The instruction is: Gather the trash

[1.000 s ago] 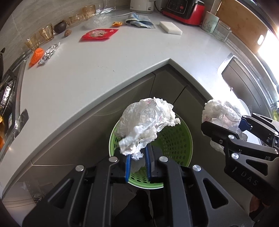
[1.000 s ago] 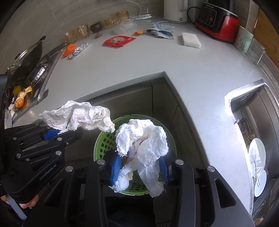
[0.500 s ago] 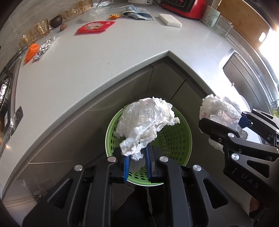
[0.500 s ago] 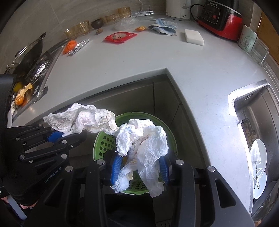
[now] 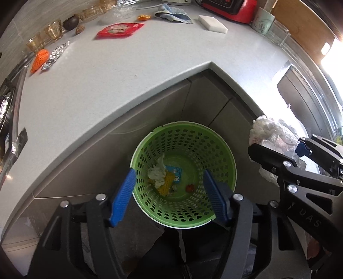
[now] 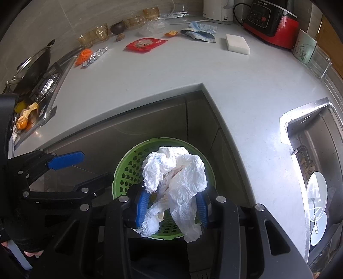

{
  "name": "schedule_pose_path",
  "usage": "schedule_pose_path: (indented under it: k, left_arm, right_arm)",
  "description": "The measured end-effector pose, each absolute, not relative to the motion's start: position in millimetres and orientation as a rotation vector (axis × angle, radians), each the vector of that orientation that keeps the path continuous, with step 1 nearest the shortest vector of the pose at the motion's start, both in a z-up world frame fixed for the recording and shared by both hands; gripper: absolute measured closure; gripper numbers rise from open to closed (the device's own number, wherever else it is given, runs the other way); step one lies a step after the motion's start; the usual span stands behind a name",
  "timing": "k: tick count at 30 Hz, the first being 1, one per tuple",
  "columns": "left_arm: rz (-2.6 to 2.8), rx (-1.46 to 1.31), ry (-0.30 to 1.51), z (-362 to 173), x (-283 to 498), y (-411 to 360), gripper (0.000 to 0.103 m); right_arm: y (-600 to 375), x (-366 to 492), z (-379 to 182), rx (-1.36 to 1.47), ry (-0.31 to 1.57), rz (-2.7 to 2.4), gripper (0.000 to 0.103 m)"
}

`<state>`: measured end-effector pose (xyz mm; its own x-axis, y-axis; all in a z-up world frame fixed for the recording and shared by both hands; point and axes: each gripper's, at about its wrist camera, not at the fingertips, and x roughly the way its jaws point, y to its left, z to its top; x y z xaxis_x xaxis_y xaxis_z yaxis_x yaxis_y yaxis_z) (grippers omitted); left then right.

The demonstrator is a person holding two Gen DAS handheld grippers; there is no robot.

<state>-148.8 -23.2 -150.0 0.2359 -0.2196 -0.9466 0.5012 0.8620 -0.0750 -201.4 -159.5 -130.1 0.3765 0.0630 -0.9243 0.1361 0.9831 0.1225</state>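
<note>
The pale L-shaped tabletop wraps around the scene, its inner corner pointing at the green perforated basket that stands on the floor below, against the grey cabinet fronts. A steel sink with white plates in it sits at 3 o'clock in the right wrist view.

The left hand-held gripper hangs over the basket; its jaws have just been opening and now stand wide apart with nothing between them, the blue pads framing the basket's mouth. On the basket's floor lie a crumpled tissue, a yellow net sleeve, a blue packet and a small red scrap.

The right hand-held gripper is closed on a crumpled white paper wad, held above the basket; the same wad shows at 3 o'clock in the left wrist view.

On the far tabletop at 12 o'clock lie a red snack wrapper, a white sponge block, a bluish wrapper, a foil strip beside an orange net, and what may be orange peel.
</note>
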Motion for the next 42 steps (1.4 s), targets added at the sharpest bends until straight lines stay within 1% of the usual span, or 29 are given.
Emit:
schedule_pose_path:
  k: [3,5,12,13,14,16,17,19,21,31,35,39,41,42]
  left_arm:
    - [-0.452,0.261,1.211,-144,-143,-13,0.036]
    - [-0.394,0.256,1.182,-138,-137,-1,0.031]
    - [-0.198,0.167,1.128,-115,-113,61,0.025]
    - [-0.178,0.154,1.124,-114,-111,69,0.024]
    - [-0.162,0.145,1.122,-112,-109,75,0.024]
    - [-0.135,0.127,1.119,-110,-107,89,0.024]
    - [-0.126,0.12,1.119,-110,-106,93,0.024]
    - [-0.111,0.102,1.119,-110,-105,102,0.024]
    - [-0.104,0.088,1.122,-111,-105,106,0.024]
    - [-0.106,0.056,1.117,-109,-98,107,0.023]
    - [-0.109,0.059,1.109,-108,-94,102,0.021]
    - [-0.118,0.052,1.097,-105,-89,97,0.017]
    - [-0.123,0.042,1.091,-104,-86,96,0.013]
    - [-0.128,0.032,1.086,-103,-84,95,0.013]
  right_arm:
    - [-161,-201,-129,0.189,1.183,-0.047,0.063]
    - [-160,-201,-129,0.186,1.183,-0.045,0.063]
    - [-148,-197,-135,0.168,1.205,-0.009,0.061]
    - [-145,-196,-137,0.162,1.211,-0.002,0.058]
    - [-142,-195,-139,0.154,1.216,0.004,0.058]
    - [-135,-192,-142,0.142,1.228,0.02,0.045]
    - [-133,-192,-143,0.139,1.23,0.022,0.042]
    - [-129,-188,-145,0.129,1.238,0.022,0.027]
    - [-127,-186,-144,0.123,1.235,0.022,0.022]
    - [-128,-170,-132,0.074,1.207,0.015,0.009]
    - [-133,-162,-131,0.072,1.204,0.017,0.007]
    - [-137,-154,-132,0.077,1.202,0.024,0.003]
    - [-141,-147,-132,0.085,1.199,0.034,0.002]
    - [-142,-144,-132,0.089,1.199,0.038,0.002]
